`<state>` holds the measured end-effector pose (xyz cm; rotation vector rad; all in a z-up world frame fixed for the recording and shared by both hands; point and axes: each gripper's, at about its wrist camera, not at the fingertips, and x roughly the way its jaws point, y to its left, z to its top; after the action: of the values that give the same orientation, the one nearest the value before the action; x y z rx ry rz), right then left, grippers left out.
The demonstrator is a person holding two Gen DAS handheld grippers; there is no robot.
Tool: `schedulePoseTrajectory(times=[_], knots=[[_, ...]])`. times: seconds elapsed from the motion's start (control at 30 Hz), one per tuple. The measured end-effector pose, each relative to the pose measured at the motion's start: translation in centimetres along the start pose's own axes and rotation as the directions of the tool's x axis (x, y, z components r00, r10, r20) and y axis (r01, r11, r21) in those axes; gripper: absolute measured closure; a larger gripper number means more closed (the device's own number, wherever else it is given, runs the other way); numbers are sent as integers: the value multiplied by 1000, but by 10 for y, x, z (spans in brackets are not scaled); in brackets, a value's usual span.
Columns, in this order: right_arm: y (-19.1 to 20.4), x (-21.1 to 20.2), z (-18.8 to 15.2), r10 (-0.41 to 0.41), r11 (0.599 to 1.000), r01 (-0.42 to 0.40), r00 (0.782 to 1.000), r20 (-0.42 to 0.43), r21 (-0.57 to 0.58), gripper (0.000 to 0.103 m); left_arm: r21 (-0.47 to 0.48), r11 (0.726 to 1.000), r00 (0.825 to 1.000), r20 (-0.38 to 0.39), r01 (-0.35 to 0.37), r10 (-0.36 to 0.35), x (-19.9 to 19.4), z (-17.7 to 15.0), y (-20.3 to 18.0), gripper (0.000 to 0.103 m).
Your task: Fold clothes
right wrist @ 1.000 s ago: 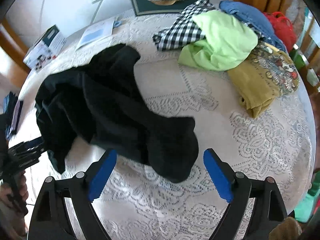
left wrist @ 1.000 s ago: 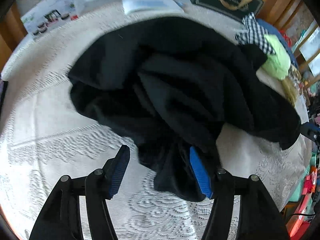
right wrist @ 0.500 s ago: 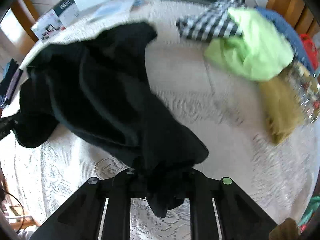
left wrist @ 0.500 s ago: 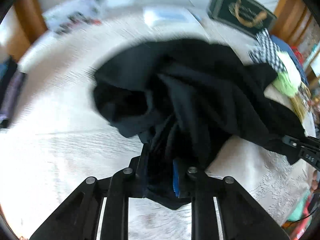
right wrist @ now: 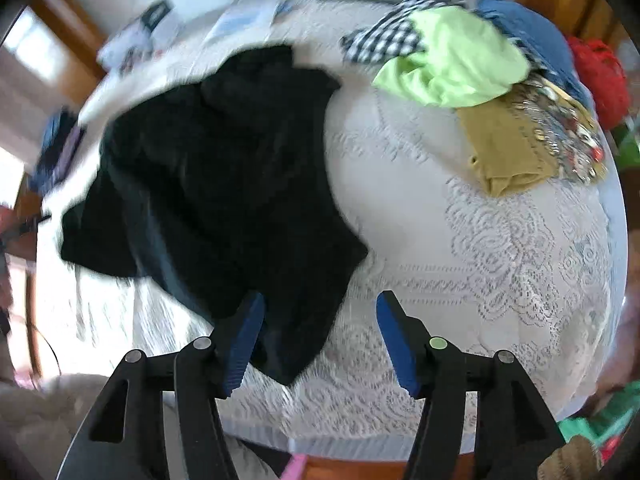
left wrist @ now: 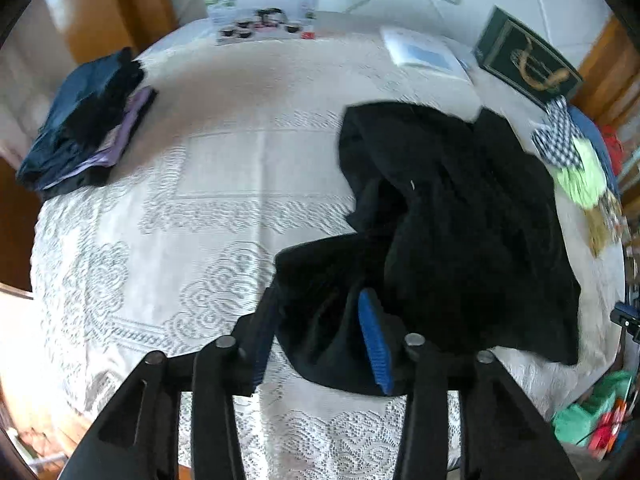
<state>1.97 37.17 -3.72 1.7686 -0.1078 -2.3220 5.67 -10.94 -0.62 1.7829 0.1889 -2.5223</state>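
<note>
Black fabric of the crumpled garment (left wrist: 452, 216) lay on the lace-covered counter (left wrist: 224, 184), one corner bunched between the fingers of the left gripper (left wrist: 316, 340), which stood partly parted around it. From the right wrist, the right gripper (right wrist: 320, 336) stood wide open, the black garment (right wrist: 216, 184) draping past its left finger (right wrist: 244, 336), nothing pinched.
</note>
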Motion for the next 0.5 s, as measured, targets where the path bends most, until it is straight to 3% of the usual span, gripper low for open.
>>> schedulePoseTrajectory(times=[0.1,0.17,0.27,0.4,0.5], knots=[[1,-8,26,14,999,-18,996,88,48,41,-33,999,997,73,16,-13,-2,28,2,50],[11,-6,46,18,999,-23,992,124,41,35,-36,999,990,139,18,-13,-12,35,8,38],[28,3,77,17,1000,-21,987,158,21,30,-67,996,983,176,57,-44,6,60,18,35],[54,28,132,17,1000,-16,988,152,-10,27,-92,994,997,56,58,-53,68,94,19,35],[66,50,166,15,999,-11,990,138,-32,20,-43,997,997,-9,70,-70,105,105,2,35]])
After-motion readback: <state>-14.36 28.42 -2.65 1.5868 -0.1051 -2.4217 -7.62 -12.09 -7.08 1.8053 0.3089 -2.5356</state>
